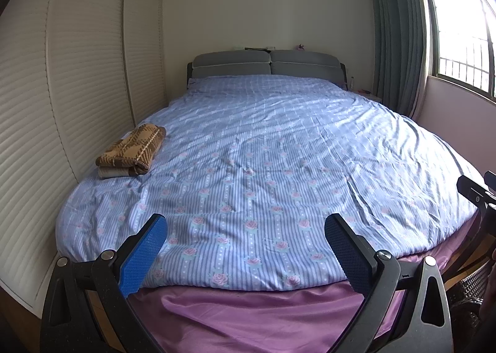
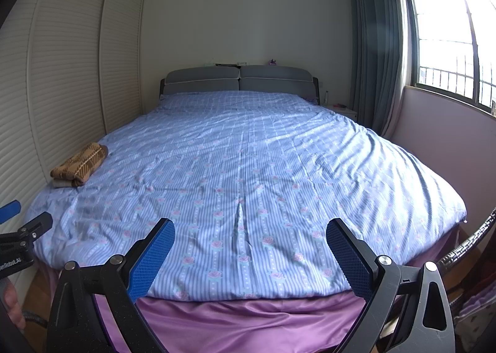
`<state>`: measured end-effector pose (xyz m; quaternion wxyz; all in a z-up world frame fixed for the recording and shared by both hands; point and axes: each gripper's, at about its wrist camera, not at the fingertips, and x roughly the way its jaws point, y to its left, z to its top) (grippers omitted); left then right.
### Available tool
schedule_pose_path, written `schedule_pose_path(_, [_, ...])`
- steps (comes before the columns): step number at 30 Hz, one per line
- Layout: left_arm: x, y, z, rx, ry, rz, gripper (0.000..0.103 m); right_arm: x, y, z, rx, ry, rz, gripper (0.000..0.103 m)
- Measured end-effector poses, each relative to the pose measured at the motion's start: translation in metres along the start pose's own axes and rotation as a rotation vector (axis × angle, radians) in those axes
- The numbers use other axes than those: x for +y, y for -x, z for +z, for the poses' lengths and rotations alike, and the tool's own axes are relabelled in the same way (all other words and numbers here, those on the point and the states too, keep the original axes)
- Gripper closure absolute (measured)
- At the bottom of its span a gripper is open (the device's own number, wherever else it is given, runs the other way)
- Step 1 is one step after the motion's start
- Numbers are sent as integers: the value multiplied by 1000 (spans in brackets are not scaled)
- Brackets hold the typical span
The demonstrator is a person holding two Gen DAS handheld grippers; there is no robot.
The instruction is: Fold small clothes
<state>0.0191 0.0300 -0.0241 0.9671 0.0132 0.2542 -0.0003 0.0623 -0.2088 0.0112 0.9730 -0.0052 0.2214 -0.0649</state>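
Lying far left on the bed (image 1: 279, 142), folded brown clothes (image 1: 131, 151) sit well beyond both grippers' spread, empty fingers (image 1: 145, 257).

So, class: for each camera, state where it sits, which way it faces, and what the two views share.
Left wrist: on the left tool at the bed's foot, facing the grey padded headboard; own open blue-padded fingers show, right tool at the right edge.
Right wrist: on the right tool, same direction; left tool at the left edge.
Shared: blue striped rose-print duvet, folded brown plaid cloth near the louvred wardrobe.
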Motion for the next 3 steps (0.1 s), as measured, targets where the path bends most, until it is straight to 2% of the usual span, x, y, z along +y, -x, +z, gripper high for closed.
schedule_pose_path(3, [-2,-1,0,8,-9,-2,0,0,0,0,0,0,0,4])
